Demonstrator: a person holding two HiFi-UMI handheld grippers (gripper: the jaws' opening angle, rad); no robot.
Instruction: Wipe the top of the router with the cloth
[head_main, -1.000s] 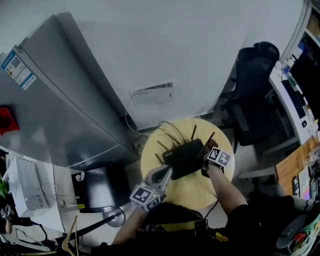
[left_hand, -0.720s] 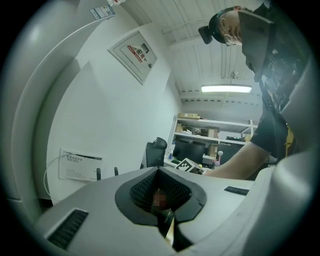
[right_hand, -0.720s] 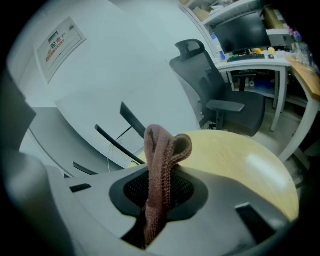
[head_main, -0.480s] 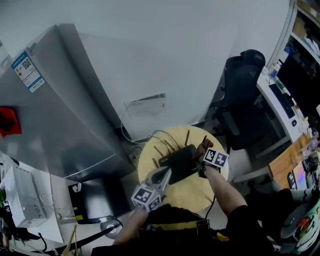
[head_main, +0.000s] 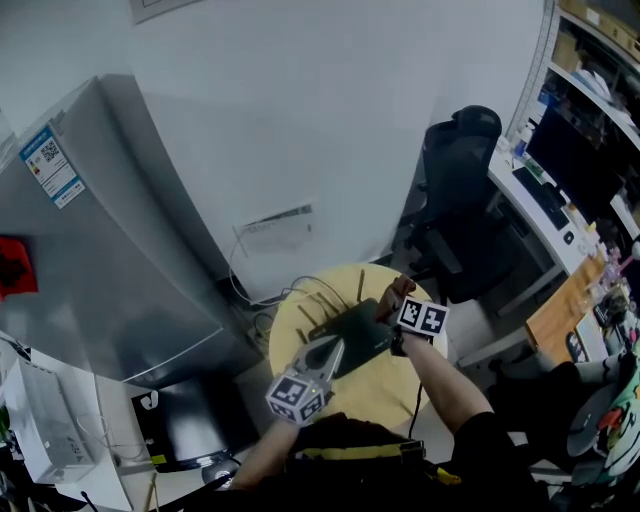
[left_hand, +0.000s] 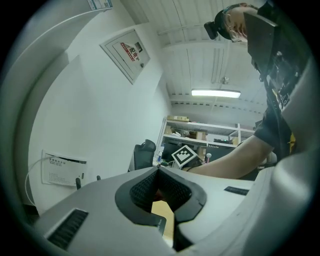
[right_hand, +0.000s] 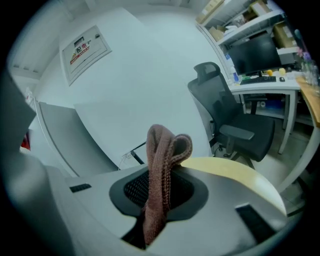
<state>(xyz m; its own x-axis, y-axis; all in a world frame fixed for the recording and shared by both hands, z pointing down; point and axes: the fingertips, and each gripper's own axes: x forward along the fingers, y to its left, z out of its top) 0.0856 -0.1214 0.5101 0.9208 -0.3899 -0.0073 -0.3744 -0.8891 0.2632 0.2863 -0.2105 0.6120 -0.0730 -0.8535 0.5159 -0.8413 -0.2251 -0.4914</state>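
Note:
A black router (head_main: 350, 335) with several thin upright antennas lies on the small round yellow table (head_main: 385, 385). My right gripper (head_main: 395, 300) is at the router's far right corner, shut on a brown knitted cloth (right_hand: 162, 150). The cloth stands up in a folded loop from between the jaws. In the head view the cloth (head_main: 392, 293) hangs just over the router's edge. My left gripper (head_main: 330, 350) is at the router's near left edge. In the left gripper view its jaws meet at the tips (left_hand: 158, 170), with nothing seen between them.
A tall grey cabinet (head_main: 90, 260) stands left of the table. A black office chair (head_main: 455, 190) and a desk with a monitor (head_main: 565, 160) are to the right. A white wall box (head_main: 275, 232) with cables sits behind the table.
The head view has swung, so the table now sits lower and further left. Both grippers keep much the same places beside the router.

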